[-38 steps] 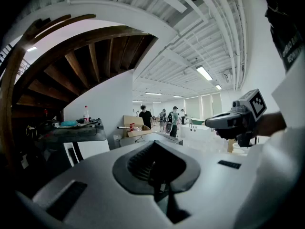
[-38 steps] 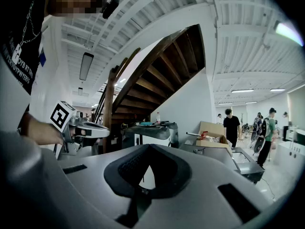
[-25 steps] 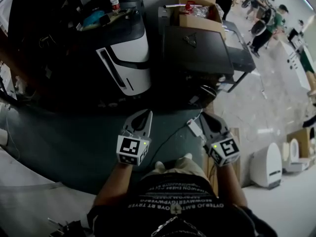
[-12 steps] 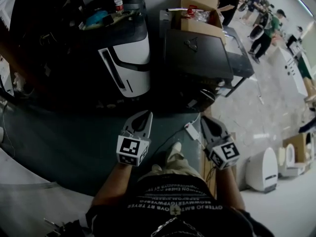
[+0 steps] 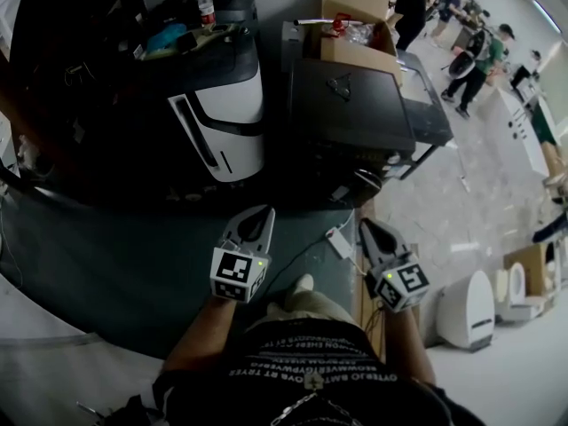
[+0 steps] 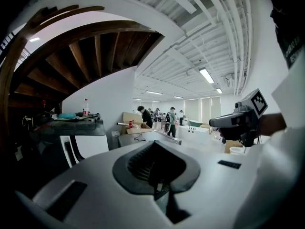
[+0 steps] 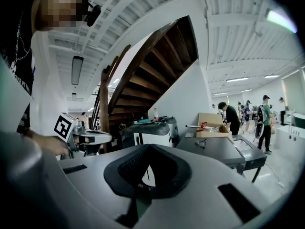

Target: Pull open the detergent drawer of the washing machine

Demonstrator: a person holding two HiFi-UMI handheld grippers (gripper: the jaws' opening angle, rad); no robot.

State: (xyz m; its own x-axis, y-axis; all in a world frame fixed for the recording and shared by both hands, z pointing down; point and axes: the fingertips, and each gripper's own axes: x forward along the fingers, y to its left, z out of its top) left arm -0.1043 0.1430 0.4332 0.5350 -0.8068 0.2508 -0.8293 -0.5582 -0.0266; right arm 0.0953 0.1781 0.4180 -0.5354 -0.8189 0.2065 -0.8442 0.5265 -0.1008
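Shoe (image 5: 303, 283) has slid toward 9 o'clock since a second ago. Left tongs (image 5: 261, 211) and right tongs (image 5: 367, 229) are both closed and empty, low in the head view. Washer (image 5: 232, 127) stands at 11 o'clock from them, well apart: white front, black curved band, dark cluttered top. Its drawer cannot be made out.

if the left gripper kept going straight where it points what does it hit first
Probably the dark grey machine, at its corner beside the white-fronted machine; nothing nearer shows ahead of the left gripper, though depth is unclear.
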